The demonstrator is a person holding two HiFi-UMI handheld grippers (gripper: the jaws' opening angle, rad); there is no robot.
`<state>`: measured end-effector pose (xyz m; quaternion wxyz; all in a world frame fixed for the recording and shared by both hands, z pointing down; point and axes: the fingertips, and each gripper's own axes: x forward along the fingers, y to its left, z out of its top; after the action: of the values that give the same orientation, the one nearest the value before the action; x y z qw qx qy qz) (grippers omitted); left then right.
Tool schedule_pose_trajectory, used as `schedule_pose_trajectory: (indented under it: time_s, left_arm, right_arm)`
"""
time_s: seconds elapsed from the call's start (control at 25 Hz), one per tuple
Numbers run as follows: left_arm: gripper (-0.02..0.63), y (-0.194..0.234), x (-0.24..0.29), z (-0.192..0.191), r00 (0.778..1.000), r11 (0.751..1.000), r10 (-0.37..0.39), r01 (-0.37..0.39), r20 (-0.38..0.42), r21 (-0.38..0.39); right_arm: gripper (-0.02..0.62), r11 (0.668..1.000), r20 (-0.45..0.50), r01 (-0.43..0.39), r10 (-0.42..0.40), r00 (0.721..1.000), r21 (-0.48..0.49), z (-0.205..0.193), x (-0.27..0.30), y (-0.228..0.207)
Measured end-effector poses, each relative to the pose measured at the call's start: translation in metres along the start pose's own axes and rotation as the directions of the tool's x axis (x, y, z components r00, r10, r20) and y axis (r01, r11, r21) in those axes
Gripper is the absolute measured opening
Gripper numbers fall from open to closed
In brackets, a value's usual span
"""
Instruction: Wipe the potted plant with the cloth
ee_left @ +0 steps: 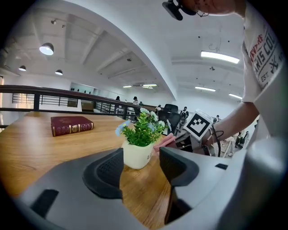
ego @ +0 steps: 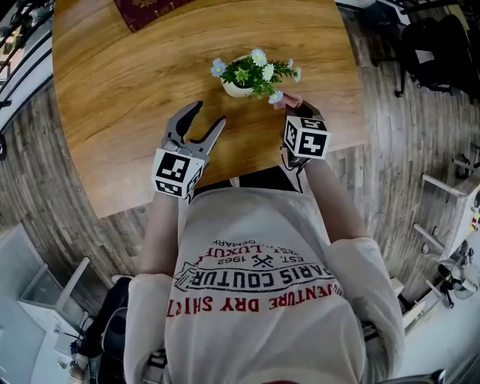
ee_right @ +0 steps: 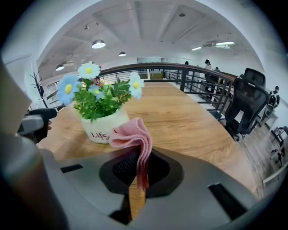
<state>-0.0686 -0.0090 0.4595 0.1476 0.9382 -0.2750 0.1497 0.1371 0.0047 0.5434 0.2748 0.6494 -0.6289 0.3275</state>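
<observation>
A small potted plant (ego: 251, 75) with blue and white flowers stands in a white pot (ee_right: 101, 128) on the round wooden table (ego: 112, 90). My right gripper (ego: 294, 110) is just right of the plant, shut on a folded pink cloth (ee_right: 135, 137) that sticks up between its jaws. The cloth (ego: 289, 100) is close to the leaves, and I cannot tell whether it touches them. My left gripper (ego: 208, 114) is open with nothing between its jaws, a little short of the pot (ee_left: 136, 155) on its near left side. The left gripper view also shows the cloth (ee_left: 164, 141) beside the pot.
A dark red book (ee_left: 71, 125) lies at the far side of the table (ego: 150, 9). The table's near edge runs just in front of the person's body. A black office chair (ee_right: 249, 101) and a railing stand beyond the table's right side.
</observation>
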Motion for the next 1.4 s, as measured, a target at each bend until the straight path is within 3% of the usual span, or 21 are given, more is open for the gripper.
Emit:
schedule_pose_trajectory:
  time_s: [0.16, 0.28, 0.44, 0.52, 0.8, 1.12, 1.4]
  left_arm:
    - [0.318, -0.003, 0.031, -0.009, 0.999, 1.000, -0.004, 0.004, -0.034, 0.002]
    - [0.407, -0.002, 0.053, -0.016, 0.999, 1.000, 0.004, -0.004, -0.053, 0.005]
    - [0.472, 0.003, 0.075, -0.016, 0.997, 0.996, 0.043, -0.039, -0.057, 0.075]
    - [0.491, 0.004, 0.087, -0.015, 0.997, 0.993, 0.030, -0.022, -0.064, 0.119]
    - [0.522, 0.005, 0.120, -0.016, 0.995, 0.981, -0.063, 0.077, -0.083, 0.178]
    - [0.534, -0.001, 0.141, -0.017, 0.981, 0.942, -0.131, 0.169, -0.145, 0.289]
    - [0.531, -0.008, 0.157, -0.020, 0.942, 0.890, -0.224, 0.302, -0.250, 0.341]
  right_arm:
    - [0.035, 0.998, 0.012, -0.009, 0.010, 1.000, -0.056, 0.017, 0.012, -0.025]
    - [0.035, 0.993, 0.016, -0.051, 0.053, 0.998, -0.105, 0.030, 0.024, -0.033]
    - [0.036, 0.974, 0.000, -0.129, 0.131, 0.991, -0.185, 0.040, 0.038, -0.033]
    - [0.035, 0.963, -0.006, -0.152, 0.154, 0.988, -0.223, 0.044, 0.044, -0.033]
    - [0.036, 0.936, -0.008, -0.220, 0.226, 0.974, -0.275, 0.059, 0.062, -0.028]
    - [0.036, 0.920, -0.015, -0.251, 0.259, 0.966, -0.302, 0.074, 0.074, -0.029]
    - [0.035, 0.919, -0.020, -0.264, 0.270, 0.963, -0.292, 0.080, 0.084, -0.029]
